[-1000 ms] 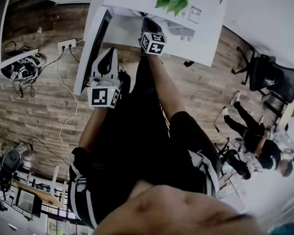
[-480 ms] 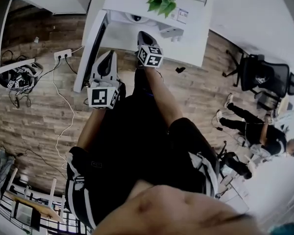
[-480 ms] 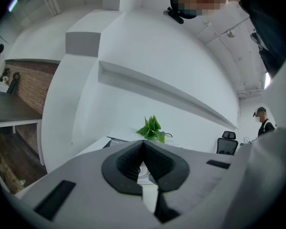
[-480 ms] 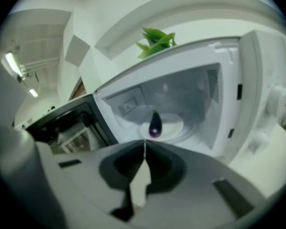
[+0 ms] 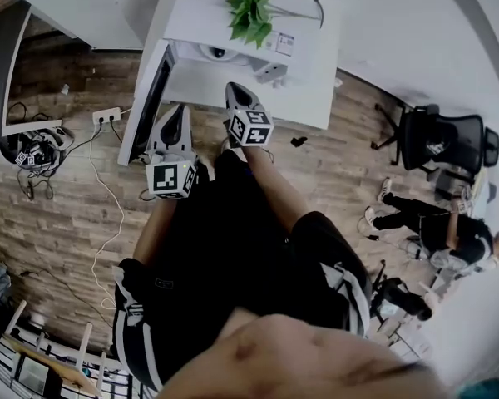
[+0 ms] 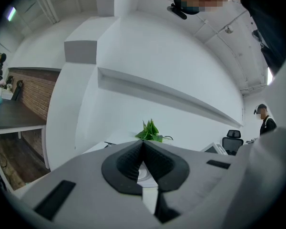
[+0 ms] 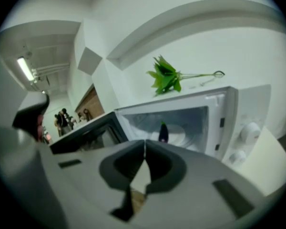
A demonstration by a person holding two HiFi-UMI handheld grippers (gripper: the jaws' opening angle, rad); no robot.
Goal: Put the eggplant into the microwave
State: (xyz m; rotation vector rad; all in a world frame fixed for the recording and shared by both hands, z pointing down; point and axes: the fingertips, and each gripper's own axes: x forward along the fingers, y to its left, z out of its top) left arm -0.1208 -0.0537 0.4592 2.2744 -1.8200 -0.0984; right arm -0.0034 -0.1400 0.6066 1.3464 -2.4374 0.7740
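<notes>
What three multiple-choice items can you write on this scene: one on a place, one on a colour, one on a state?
1. Where is the eggplant?
A. inside the microwave
B. on the floor
C. on a chair

2. What colour is the plant on top of the microwave?
A. red
B. green
C. yellow

3. How does the microwave door stand?
A. shut
B. taken off
C. open

Right letters:
1. A: the right gripper view shows it inside the cavity.
2. B: its leaves are plainly green.
3. C: the door is swung out to the left and the cavity is in full sight.
</notes>
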